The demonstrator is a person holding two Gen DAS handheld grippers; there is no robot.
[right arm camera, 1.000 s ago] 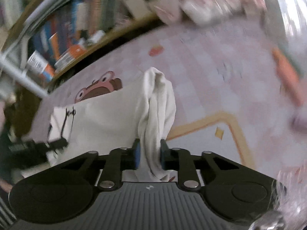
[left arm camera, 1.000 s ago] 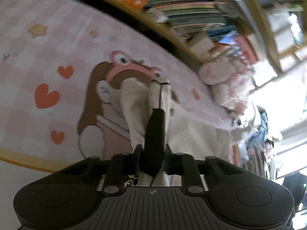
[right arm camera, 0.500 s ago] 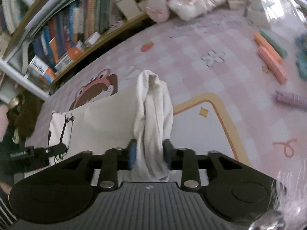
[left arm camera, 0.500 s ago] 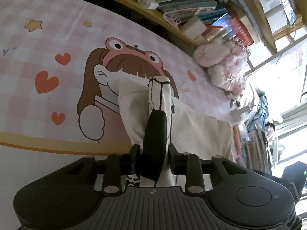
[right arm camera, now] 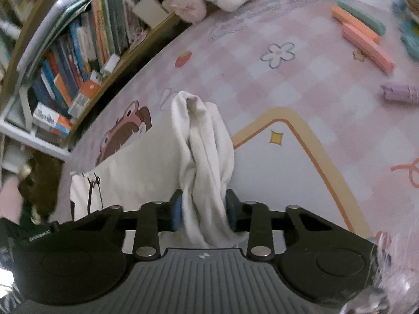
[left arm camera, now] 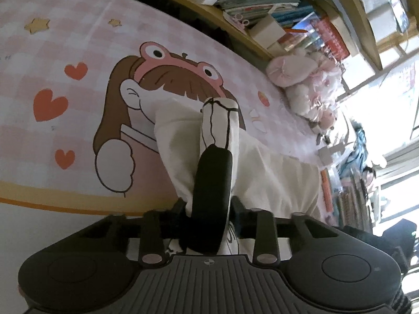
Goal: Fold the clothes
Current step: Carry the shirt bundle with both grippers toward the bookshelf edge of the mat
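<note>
A cream garment [left arm camera: 275,178] with a black print lies spread on the pink checked play mat [left arm camera: 52,52]. My left gripper [left arm camera: 209,206] has a bunched fold of it between its fingers, black print showing, and the fold rises ahead of the tips. The jaws are closing on that fold. In the right wrist view the garment [right arm camera: 136,167] stretches left. My right gripper [right arm camera: 203,209] has a twisted white bunch [right arm camera: 204,141] filling the gap between its blue pads, and its jaws are closing too. The left gripper's dark body [right arm camera: 34,235] shows at the far left edge.
A low bookshelf [right arm camera: 78,60] packed with books borders the mat's far side. Pink plush toys [left arm camera: 301,78] lie at the shelf's end. Pastel blocks [right arm camera: 364,39] and a purple roll [right arm camera: 398,93] lie on the mat to the right. The mat has a yellow border [right arm camera: 314,144].
Both grippers' jaws stand a little wider around thicker bunches of cloth than a second ago. The right wrist view has rolled and settled from blur; the left view has barely shifted.
</note>
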